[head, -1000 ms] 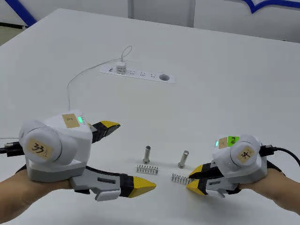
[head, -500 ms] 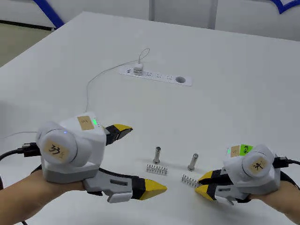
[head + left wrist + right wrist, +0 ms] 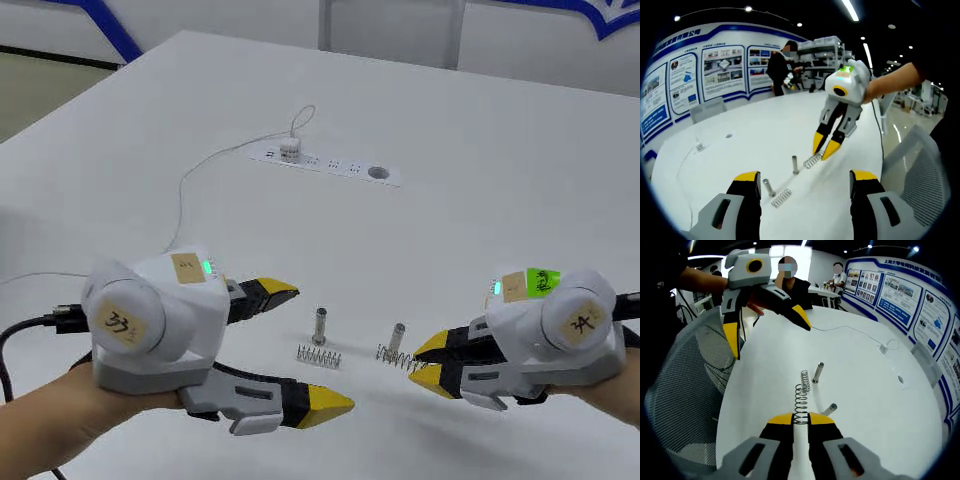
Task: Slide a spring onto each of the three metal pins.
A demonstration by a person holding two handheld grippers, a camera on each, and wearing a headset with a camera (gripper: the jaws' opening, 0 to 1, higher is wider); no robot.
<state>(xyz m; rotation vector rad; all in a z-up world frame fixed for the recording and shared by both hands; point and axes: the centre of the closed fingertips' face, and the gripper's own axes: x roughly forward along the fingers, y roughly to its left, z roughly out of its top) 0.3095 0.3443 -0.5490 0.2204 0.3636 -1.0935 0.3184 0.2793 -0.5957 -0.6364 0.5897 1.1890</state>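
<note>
**While the left tongs (image 3: 320, 346) gape, the right tongs (image 3: 425, 362) pinch the first spring (image 3: 800, 400)**

Nearest the person, each hand holds its tool low over the white worktop (image 3: 480, 200). The left tongs stand wide open, with nothing between their yellow tips. The right tongs are closed almost tip to tip on one end of the first spring, which sticks straight out ahead of them. Its free end reaches the foot of the right-hand pin (image 3: 396, 338) and seems to touch the worktop there, though the head view is too small to be sure. Just past the left tongs' gap, the second spring (image 3: 318, 355) lies flat on the worktop, right in front of the left-hand pin (image 3: 320, 325). Both pins stand upright, near each other, and neither wears a spring yet. Well beyond them lies a white power strip (image 3: 325, 163) with a small plug (image 3: 290, 150) at its left end. A thin white cable (image 3: 182, 190) curves from the plug toward the near left.
</note>
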